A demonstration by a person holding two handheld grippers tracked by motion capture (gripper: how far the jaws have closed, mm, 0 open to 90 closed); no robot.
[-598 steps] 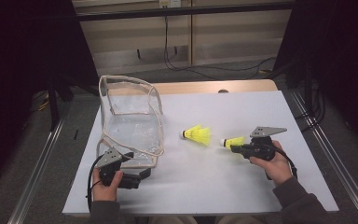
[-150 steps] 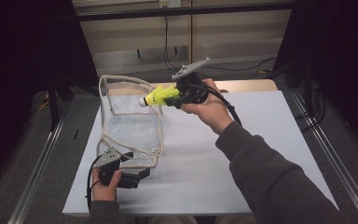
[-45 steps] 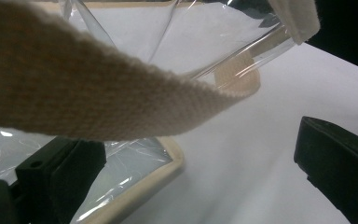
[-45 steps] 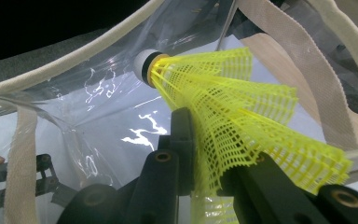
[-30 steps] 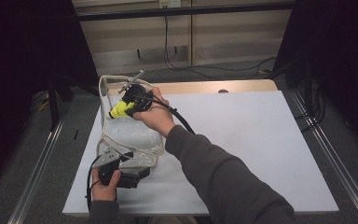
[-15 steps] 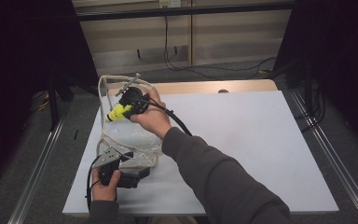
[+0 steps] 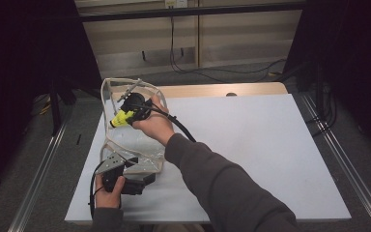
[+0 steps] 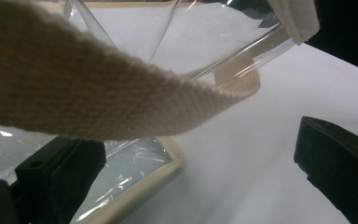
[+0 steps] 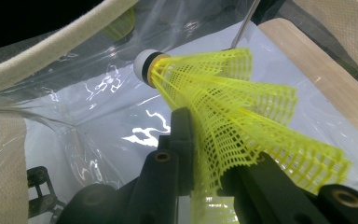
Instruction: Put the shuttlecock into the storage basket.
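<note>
The right gripper (image 7: pixel 121 116) pinched a yellow shuttlecock (image 9: pixel 223 107) by its mesh skirt, inside the mouth of a clear bag (image 7: pixel 130 145) on the white table (image 7: pixel 251 145). The left gripper (image 7: pixel 140 166) stood with jaws wide at the bag's near corner, its view largely blocked by a blurred webbing strap (image 8: pixel 98 93).

We see a white table (image 7: pixel 270 145) w/ a light wood strip (image 7: pixel 251 90) along its far edge and a small dark spot (image 7: pixel 230 94) on that strip. Behind it runs a pale wall panel (image 7: pixel 232 34), w/ black cables (image 7: pixel 207 72) hanging down and trailing over the grey floor (image 7: pixel 72 125). Metal rails (image 7: pixel 340 166) flank the table on both sides; surroundings are dark.
</note>
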